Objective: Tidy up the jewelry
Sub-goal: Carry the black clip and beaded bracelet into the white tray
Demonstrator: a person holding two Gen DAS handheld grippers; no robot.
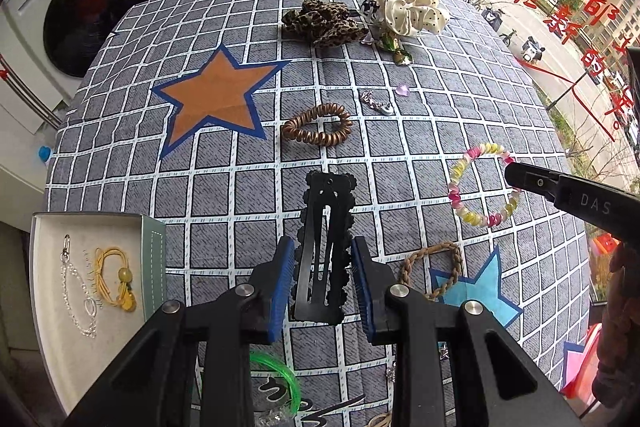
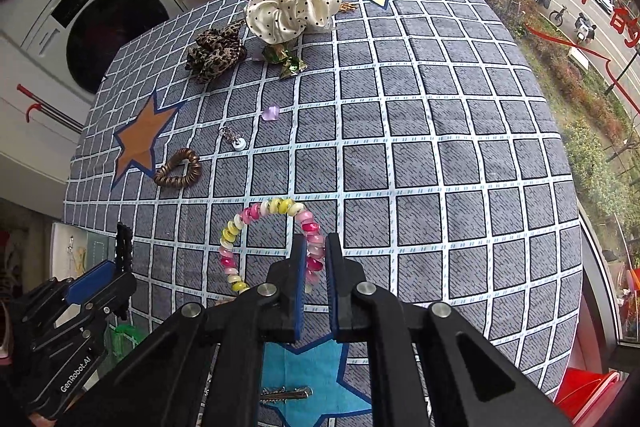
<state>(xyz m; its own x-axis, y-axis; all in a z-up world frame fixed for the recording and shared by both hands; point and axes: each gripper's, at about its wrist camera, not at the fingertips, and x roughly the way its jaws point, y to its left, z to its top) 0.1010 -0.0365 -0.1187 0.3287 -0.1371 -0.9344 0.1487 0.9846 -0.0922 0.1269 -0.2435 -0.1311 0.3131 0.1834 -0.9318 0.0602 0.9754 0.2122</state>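
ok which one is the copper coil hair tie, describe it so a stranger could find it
On the grey checked tablecloth, find the large orange star. Just right of the star's lower point lies the copper-brown spiral coil hair tie, flat and untouched. Unlike the fabric scrunchies beyond it, it is a shiny, ridged plastic ring.

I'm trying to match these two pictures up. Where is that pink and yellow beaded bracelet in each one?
Left wrist view: the bracelet is at the right, with the right gripper reaching in on its right side.
Right wrist view: the bracelet is low in the middle, pinched between the gripper's fingers.
Shared landmark: the orange star on the tablecloth, left of the bracelet in both.
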